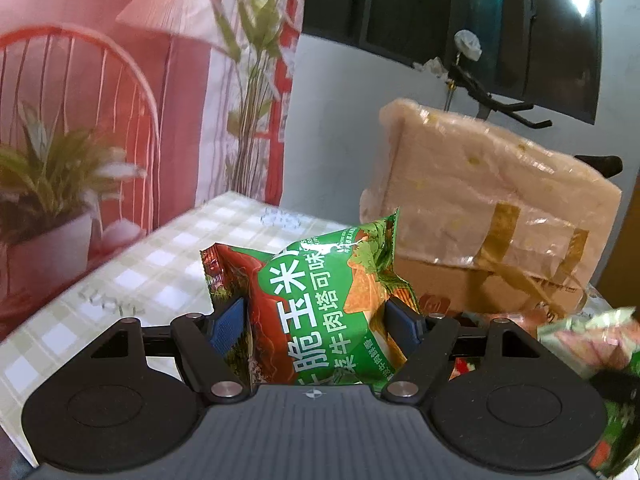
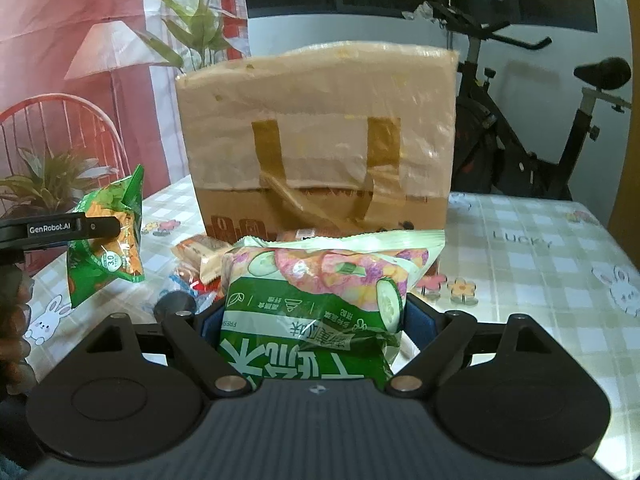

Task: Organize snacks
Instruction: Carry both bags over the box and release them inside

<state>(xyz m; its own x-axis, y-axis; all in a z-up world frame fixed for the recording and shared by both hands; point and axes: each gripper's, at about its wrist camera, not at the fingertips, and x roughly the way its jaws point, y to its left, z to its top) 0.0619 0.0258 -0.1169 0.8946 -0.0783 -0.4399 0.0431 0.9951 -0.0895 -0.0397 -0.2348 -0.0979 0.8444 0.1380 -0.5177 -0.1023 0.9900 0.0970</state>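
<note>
1. The desk under its pale green checked cloth with rabbits and flowers carries everything; its near part is hidden behind my own jaws in both views, and its left side runs out of the right-hand camera's picture.
2. A cardboard box stands near the middle of the desk with a tan, plastic-wrapped bag draped over its top, two darker straps hanging down the front. Whether the box is open I cannot tell; the bag covers its top.
3. My right gripper has its jaws spread wide and pressed on both sides of a light green snack bag printed with cucumber slices and pink rings. The print reads upside down to me, and the bag's lower end is cut off behind the gripper body.
4. My left gripper holds a green corn chip bag with a red patch and white lettering; the blue pads dent its sides and it hangs clear of the desk, left of the box. Its bottom is hidden by the gripper. In the right camera the same bag shows at the left, crumpled, an orange chip picture on it.
5. A heap of small wrapped snacks lies at the foot of the box, mostly hidden behind my cucumber bag; I cannot make out how many there are.
</note>
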